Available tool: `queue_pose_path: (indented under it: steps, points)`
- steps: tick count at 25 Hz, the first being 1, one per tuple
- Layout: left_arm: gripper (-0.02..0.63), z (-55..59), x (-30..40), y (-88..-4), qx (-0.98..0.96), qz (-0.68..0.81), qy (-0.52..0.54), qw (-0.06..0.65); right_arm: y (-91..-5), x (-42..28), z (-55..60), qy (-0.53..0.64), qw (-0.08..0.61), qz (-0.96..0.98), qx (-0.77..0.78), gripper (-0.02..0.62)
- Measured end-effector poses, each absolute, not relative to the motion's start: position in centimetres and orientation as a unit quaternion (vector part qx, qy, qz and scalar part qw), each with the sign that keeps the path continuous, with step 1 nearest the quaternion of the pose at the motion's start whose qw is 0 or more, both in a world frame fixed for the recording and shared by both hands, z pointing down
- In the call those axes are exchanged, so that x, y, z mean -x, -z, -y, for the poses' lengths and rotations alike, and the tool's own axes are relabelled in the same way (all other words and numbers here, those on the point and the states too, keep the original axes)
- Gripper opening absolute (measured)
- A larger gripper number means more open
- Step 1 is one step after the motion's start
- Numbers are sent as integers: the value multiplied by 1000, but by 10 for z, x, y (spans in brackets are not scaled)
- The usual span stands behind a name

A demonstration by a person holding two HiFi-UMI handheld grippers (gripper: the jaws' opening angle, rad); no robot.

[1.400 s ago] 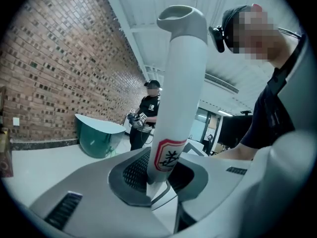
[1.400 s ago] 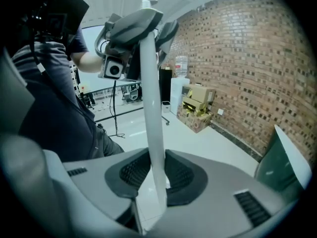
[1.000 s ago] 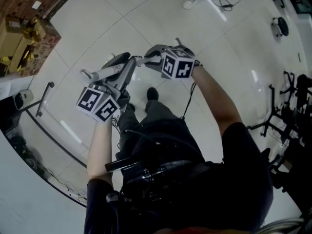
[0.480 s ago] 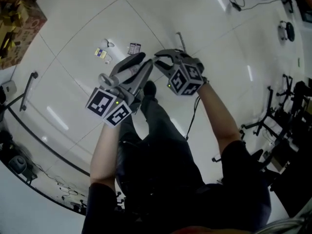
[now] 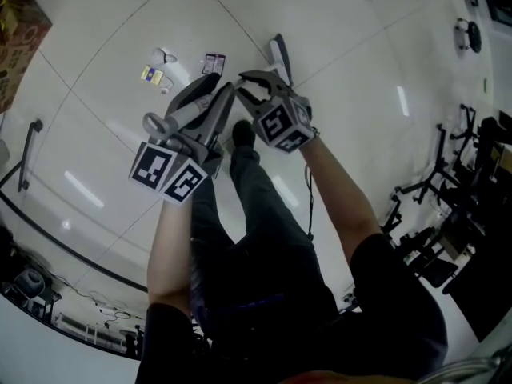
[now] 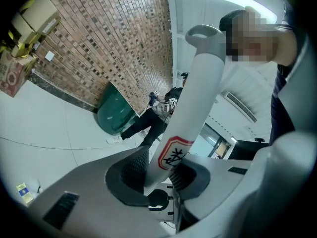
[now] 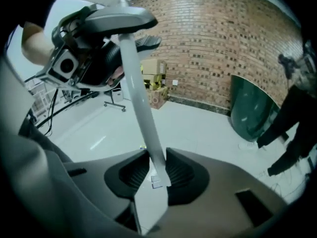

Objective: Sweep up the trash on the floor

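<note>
Small bits of trash lie on the white tiled floor: a yellow packet point(image 5: 152, 75) point(image 6: 22, 192), a white scrap point(image 5: 166, 56) and a dark wrapper point(image 5: 213, 62). My left gripper point(image 5: 210, 106) point(image 6: 161, 167) is shut on a thick white broom handle point(image 5: 172, 118) point(image 6: 198, 88) that has a red label and a loop end. My right gripper point(image 5: 254, 90) point(image 7: 153, 170) is shut on a slim grey-white handle point(image 7: 141, 108) with a flat grey top; its far end point(image 5: 278, 50) shows beyond the jaws. Both pairs of jaws have just been opening a little, with the handles still between their pads.
My shoe point(image 5: 242, 132) stands just below the grippers. Cardboard boxes point(image 5: 20, 22) point(image 7: 153, 66) sit by a brick wall. A green bin point(image 6: 115, 115) point(image 7: 252, 110) and another person point(image 6: 148, 123) are near that wall. Black stands and cables point(image 5: 448, 190) crowd the right; a black rail point(image 5: 28, 154) runs at the left.
Both grippers have come down toward the floor with their handles. The trash pieces have come into the head view, and the grey handle's end now shows beyond the right gripper.
</note>
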State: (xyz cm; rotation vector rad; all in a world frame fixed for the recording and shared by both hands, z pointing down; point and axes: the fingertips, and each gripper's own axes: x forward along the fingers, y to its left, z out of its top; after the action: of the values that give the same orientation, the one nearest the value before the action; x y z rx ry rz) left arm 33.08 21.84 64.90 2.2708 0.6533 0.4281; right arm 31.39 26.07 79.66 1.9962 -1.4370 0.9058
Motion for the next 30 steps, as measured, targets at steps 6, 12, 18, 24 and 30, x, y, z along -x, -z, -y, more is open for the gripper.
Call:
queue_pose_path:
  steps: [6, 12, 18, 24, 30]
  points:
    - [91, -171, -320, -671, -872, -222, -161, 405, -815, -308, -226, -359, 216, 471, -776, 127]
    - [92, -116, -308, -678, -874, -198, -153, 418, -823, -293, -175, -368, 198, 454, -787, 129]
    - [91, -82, -291, -681, -875, -181, -145, 426, -823, -278, -144, -378, 178, 445, -792, 133]
    - [91, -35, -276, -677, -881, -183, -141, 412, -821, -262, -95, -387, 135, 414, -813, 140]
    - [91, -9, -281, -654, -890, -224, -140, 371, -804, -267, -60, -368, 75, 367, -851, 141]
